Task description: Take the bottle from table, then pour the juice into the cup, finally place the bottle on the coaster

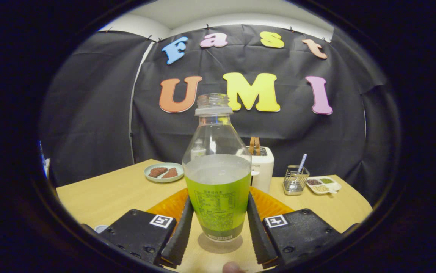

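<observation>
In the gripper view, the tongs [218, 231] clamp the uncapped bottle [218, 182] from both sides, its base just above the wooden surface [108, 193]. An orange coaster [271, 204] lies just behind it.

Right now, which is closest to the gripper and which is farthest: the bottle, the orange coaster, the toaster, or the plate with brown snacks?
1. Bottle: between the gripper fingers, which flank its sides.
2. Orange coaster: just behind the bottle.
3. Toaster: beyond the coaster, slightly right.
4. Plate: far back on the left, about as far as the toaster; too close to call.
</observation>
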Demonstrator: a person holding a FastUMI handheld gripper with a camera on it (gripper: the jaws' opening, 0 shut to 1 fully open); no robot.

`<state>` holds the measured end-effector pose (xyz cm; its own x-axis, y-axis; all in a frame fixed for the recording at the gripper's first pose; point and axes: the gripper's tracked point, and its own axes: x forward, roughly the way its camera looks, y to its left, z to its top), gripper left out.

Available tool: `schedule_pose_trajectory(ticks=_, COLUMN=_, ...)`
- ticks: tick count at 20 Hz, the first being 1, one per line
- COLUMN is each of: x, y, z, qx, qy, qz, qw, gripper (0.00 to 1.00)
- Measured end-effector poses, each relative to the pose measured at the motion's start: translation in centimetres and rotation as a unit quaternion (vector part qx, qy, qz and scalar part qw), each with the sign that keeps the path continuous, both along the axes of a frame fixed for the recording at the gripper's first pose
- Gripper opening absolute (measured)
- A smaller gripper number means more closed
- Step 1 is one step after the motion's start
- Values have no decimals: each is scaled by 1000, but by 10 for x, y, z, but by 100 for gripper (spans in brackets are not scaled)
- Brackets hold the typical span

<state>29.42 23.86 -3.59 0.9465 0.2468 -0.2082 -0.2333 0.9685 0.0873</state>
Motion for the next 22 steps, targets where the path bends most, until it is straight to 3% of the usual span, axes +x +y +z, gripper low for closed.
schedule_pose_trajectory(ticks=8, x=28, y=8, z=-54, qx=-3, qy=39, qz=-3, qw=999, gripper=74)
schedule_pose_trajectory(ticks=14, x=30, y=6, z=-67, qx=17, qy=46, qz=-10, qw=999, gripper=75)
schedule_pose_trajectory(ticks=22, x=29, y=5, z=-75, qx=26, qy=43, qz=-16, qw=999, gripper=86)
